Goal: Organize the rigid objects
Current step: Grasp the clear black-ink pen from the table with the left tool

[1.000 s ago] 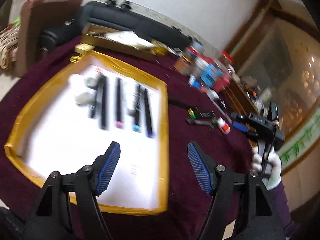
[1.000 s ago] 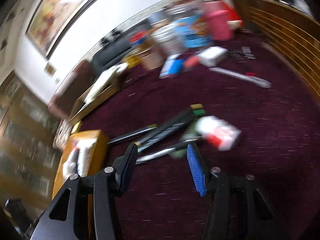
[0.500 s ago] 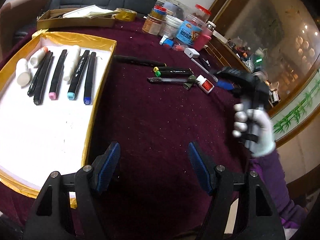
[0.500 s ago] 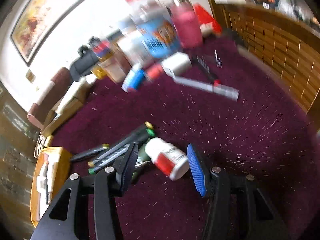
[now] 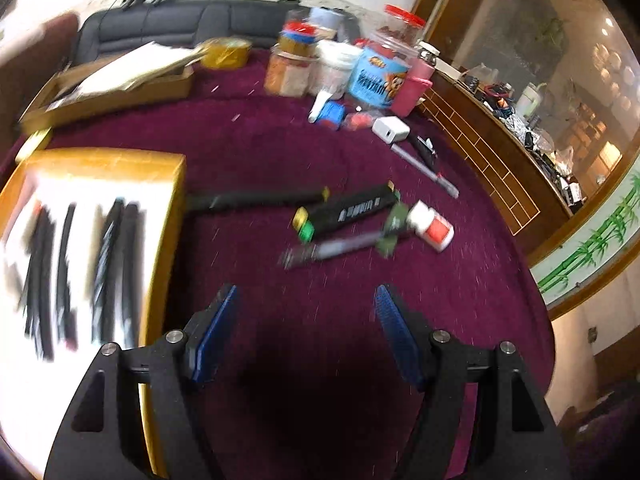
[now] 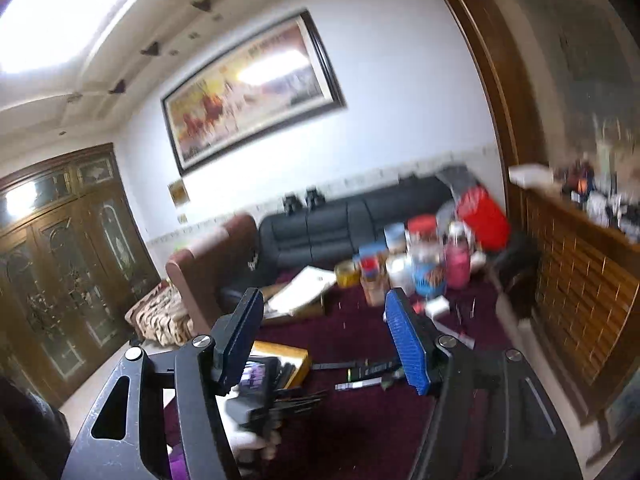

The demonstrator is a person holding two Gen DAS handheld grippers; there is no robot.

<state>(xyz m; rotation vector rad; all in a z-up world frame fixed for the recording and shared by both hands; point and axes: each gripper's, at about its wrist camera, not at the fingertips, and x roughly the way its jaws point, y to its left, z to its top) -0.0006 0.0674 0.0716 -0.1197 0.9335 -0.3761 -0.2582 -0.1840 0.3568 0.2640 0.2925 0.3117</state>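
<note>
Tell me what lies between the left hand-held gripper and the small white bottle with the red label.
Left wrist view: between the open left hand-held gripper and the white bottle lies bare maroon tablecloth, then a grey pen with a green piece at its end.

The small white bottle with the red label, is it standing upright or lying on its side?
Lying on its side. The white bottle rests lengthwise on the purple cloth, beside the green-capped marker.
</note>
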